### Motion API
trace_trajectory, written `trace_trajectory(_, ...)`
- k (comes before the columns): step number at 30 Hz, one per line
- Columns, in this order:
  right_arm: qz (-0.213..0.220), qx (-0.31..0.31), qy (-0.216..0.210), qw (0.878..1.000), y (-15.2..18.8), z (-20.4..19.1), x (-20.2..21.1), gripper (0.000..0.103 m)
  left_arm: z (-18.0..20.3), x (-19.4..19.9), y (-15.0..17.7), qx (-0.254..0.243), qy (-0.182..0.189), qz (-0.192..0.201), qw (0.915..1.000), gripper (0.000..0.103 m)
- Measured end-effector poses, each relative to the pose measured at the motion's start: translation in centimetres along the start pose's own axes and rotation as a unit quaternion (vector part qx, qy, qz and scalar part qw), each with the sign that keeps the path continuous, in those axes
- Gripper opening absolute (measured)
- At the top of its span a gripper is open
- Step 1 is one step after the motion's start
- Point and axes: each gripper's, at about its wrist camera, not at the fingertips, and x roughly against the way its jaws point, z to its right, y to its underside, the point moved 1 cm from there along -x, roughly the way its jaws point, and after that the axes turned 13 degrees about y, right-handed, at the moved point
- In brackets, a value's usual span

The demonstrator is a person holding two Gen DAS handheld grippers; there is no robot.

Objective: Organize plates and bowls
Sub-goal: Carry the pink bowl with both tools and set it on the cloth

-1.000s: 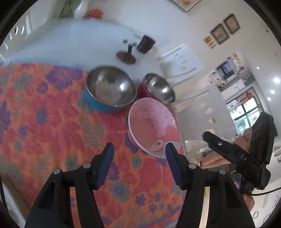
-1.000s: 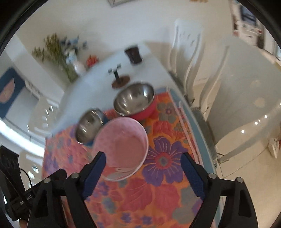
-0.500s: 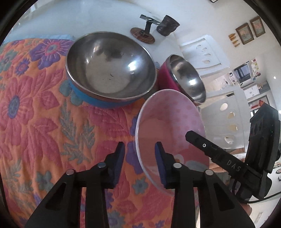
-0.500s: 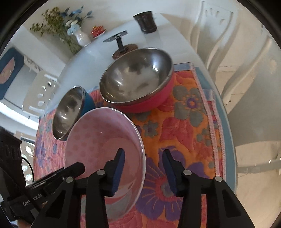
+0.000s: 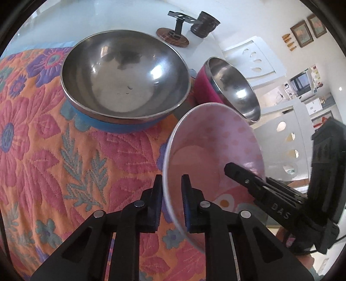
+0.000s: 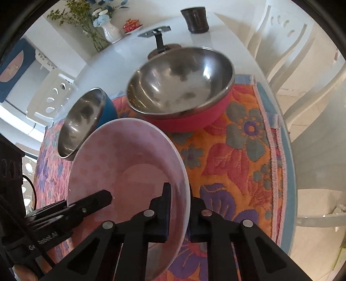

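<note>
Your left gripper (image 5: 172, 202) is pinched on the near rim of the pink plate (image 5: 216, 155), one blue-padded finger under the rim and one inside. Your right gripper (image 6: 178, 208) clamps the opposite edge the same way, rim sandwiched between the pads.

Pink plate sits tilted over the floral mat (image 5: 54, 151), near the mat's front edge, just in front of the two steel bowls. Whether its underside touches the mat, cannot tell.

Blue bowl (image 5: 125, 84): on the mat, behind and left of the plate, steel inside. Red bowl (image 6: 181, 86): beside it, to the right, touching or nearly so.

Readable writing: "DAS" in pale letters on the right gripper's body in the left view. Partial lettering beginning "G" on the left gripper's body in the right view, rest illegible.

Behind the mat on the white table (image 6: 129, 49): dark cup (image 6: 195, 19), small black stand (image 6: 159, 40), vase (image 6: 111, 31) with flowers.
</note>
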Motion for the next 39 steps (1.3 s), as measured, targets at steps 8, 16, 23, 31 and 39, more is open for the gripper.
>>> trace_trajectory(8,0.011,-0.007,-0.007,1.0,1.6,-1.7,4.4,0.011,1.6,3.7,1.1,0.002,0.013,0.029,0.9995,0.014)
trace_trajectory(16,0.031,-0.036,-0.026,0.999,6.2,-5.5,11.1,0.013,2.5,11.5,5.6,-0.009,0.02,0.063,0.9978,0.014)
trace_trajectory(23,0.049,-0.051,-0.031,0.997,11.5,-9.3,16.3,0.014,2.6,17.6,10.1,-0.009,0.032,0.093,0.9951,0.014)
trace_trajectory(31,-0.013,-0.067,-0.021,0.997,16.8,-11.3,14.5,0.014,1.3,18.8,14.7,-0.022,-0.007,0.065,0.9976,0.014)
trace_trajectory(39,-0.119,-0.098,-0.035,0.987,20.8,-9.6,8.0,0.014,-1.9,14.9,17.6,0.003,-0.034,-0.009,0.9994,0.014)
